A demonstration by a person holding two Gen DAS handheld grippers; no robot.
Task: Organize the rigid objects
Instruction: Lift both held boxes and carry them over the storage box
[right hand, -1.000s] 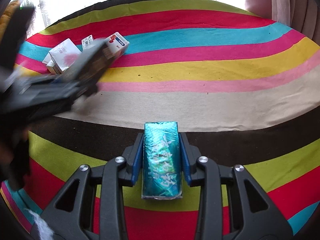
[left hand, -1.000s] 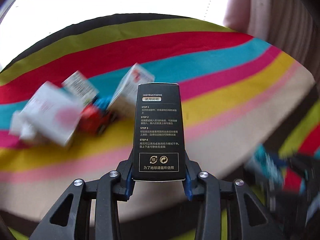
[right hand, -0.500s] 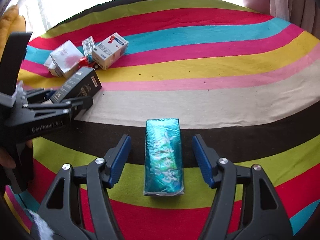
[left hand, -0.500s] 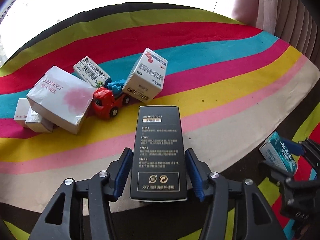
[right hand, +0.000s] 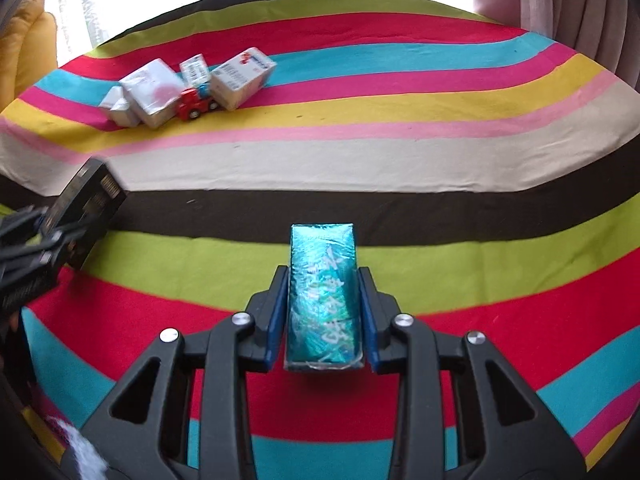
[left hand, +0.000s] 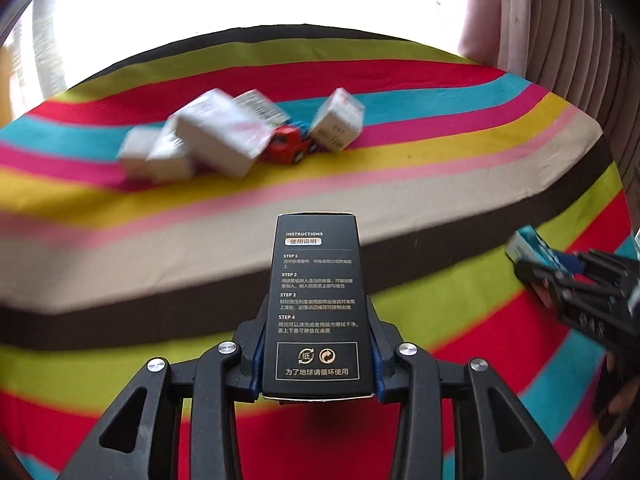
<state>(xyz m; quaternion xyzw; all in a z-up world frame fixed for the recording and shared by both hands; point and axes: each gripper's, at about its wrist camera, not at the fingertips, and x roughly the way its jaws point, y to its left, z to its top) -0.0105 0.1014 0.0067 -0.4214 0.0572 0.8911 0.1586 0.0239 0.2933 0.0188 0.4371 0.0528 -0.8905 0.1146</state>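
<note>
My left gripper [left hand: 316, 344] is shut on a black box [left hand: 316, 300] printed with instructions, held above the striped cloth. My right gripper [right hand: 322, 312] is shut on a shiny teal box [right hand: 322, 292]. In the right wrist view the black box [right hand: 90, 204] and left gripper show at the left edge. In the left wrist view the teal box [left hand: 532, 246] shows at the right edge. A cluster of white boxes [right hand: 154, 90] and a red toy truck [right hand: 192, 104] lies at the far left of the cloth.
A striped cloth [right hand: 400, 168] covers the surface. Curtains [right hand: 580, 4] hang at the back right. A yellow cushion [right hand: 24, 52] sits at the far left. In the left wrist view the cluster [left hand: 224, 136] is blurred.
Both grippers were open around their boxes half a second ago and have shut on them. Both have pulled back from the cluster of boxes toward the near side.
</note>
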